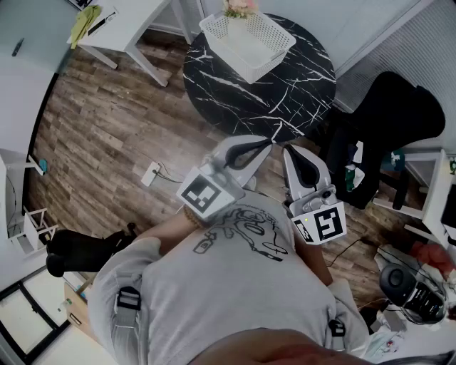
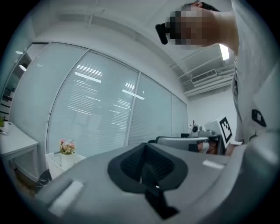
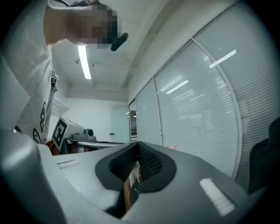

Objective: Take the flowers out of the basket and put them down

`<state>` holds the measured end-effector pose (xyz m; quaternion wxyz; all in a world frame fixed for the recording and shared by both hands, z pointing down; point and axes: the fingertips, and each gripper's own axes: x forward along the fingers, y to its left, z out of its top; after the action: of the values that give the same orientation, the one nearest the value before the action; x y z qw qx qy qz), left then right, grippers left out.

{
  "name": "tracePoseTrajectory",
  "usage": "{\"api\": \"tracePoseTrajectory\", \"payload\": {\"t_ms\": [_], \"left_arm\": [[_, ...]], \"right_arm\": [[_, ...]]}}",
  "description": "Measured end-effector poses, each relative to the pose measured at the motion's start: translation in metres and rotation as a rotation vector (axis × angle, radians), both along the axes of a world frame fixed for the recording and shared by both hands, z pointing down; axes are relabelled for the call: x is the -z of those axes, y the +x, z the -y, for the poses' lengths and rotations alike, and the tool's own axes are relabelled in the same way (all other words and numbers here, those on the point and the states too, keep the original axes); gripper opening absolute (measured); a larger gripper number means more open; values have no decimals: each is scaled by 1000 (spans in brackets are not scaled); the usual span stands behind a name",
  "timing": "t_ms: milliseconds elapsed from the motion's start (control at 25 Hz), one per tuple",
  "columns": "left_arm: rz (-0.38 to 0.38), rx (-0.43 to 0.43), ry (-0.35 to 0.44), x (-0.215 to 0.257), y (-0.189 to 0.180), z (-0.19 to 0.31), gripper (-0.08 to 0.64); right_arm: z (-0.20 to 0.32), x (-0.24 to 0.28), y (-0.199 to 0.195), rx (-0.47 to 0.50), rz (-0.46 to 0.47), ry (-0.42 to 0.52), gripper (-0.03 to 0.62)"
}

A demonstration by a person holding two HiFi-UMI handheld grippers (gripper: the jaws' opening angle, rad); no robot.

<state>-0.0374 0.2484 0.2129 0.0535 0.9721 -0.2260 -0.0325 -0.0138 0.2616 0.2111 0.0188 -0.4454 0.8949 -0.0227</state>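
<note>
On the far side of the round black surface [image 1: 285, 93] I see the white basket [image 1: 271, 32]. The flowers [image 1: 239, 7] stand upright in its far corner. Closer to me, my left hand-held gripper [image 1: 265, 145] is held level out from my chest, clenched with nothing between its jaws, its tip at the near rim of the surface. Just beside it, my right hand-held gripper [image 1: 289, 151] is clenched and empty too, pointing much the same way. Both are well apart from the basket. A black chair [image 1: 399, 117] stands to the right of the surface.
</note>
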Motion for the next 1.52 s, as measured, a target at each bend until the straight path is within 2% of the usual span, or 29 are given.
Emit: {"api": "tracePoseTrajectory", "payload": {"t_ms": [440, 960, 1320, 1520], "left_arm": [[17, 6, -6, -7, 10, -2, 3], [26, 54, -40, -19, 18, 1, 3], [28, 95, -46, -25, 9, 38, 3], [26, 98, -42, -27, 1, 75, 3]], "right_arm": [[0, -8, 13, -5, 43, -17, 6], [3, -18, 25, 18, 43, -24, 6], [39, -23, 21, 28, 32, -13, 5], [75, -23, 13, 26, 31, -5, 6]]}}
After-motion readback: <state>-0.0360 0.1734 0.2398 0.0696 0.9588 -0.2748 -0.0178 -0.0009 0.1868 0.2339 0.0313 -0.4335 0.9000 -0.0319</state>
